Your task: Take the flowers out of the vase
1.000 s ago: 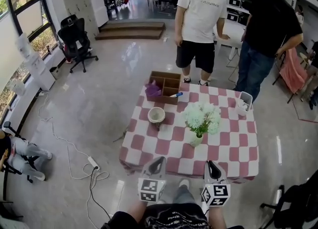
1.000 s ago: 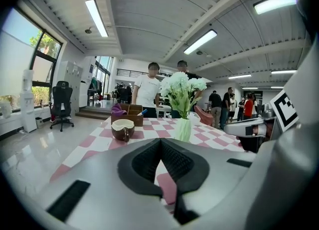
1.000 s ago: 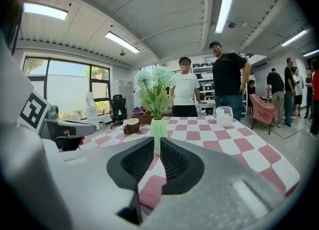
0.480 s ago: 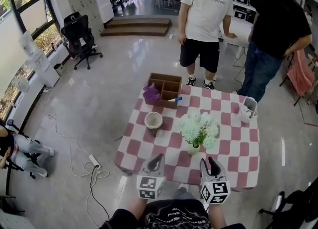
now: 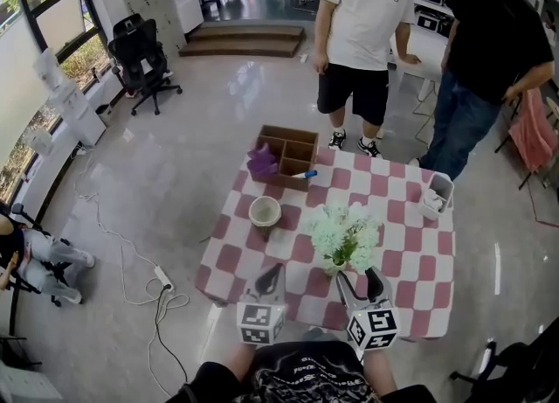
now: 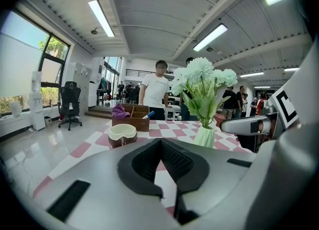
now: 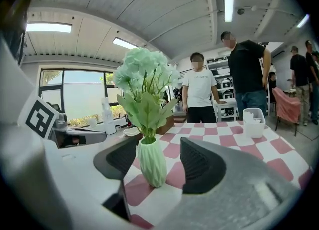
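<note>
Approaching: right gripper, jaws just been opening, is framing vase w/o touching; left gripper clenched, empty. Next prob.: clamp vase, pull flowers.

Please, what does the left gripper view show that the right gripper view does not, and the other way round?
Only the left gripper view: the jaws of the left tool, together and empty, and a purple cloth in the wooden box.
Only the right gripper view: the jaws of the right tool, which have just been opening, apart with the vase in the gap, not gripped, and a white container.
Both: the vase, the flowers, the checked tablecloth and a person in a white shirt.
</note>
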A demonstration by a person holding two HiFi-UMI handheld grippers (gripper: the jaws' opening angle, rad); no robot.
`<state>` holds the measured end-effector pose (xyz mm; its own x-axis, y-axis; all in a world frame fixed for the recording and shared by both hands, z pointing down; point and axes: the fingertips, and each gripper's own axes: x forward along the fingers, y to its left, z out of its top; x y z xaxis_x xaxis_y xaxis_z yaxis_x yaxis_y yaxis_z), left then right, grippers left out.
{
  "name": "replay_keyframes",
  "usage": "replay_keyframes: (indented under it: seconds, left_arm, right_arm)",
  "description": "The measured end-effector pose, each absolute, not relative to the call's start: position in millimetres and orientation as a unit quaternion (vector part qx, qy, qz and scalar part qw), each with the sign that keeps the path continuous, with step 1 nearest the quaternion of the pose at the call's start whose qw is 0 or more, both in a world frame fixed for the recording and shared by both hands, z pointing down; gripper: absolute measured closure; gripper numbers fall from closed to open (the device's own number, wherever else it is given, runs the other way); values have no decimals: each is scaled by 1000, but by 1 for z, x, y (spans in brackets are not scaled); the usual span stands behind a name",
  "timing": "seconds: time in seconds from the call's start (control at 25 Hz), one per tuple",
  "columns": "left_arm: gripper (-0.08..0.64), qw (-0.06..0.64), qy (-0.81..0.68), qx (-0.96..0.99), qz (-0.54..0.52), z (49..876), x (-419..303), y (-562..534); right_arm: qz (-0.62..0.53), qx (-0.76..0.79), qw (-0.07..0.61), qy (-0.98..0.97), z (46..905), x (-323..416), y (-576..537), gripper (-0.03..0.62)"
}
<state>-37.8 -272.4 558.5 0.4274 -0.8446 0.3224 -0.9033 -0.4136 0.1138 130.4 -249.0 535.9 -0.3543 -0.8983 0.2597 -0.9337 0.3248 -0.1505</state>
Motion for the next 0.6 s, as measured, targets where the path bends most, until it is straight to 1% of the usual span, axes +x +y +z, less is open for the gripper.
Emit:
replay_keyframes:
  seconds: [0.28,0.6]
  left_arm:
    - [549,137,-542,821,117,562,-46,-284]
    - [549,132,-560,810,114,556,-54,-290]
  right_arm:
    - [131,537,69,-830,531,115,-269,291]
    - [122,519,84,-842,533,103,-288,288]
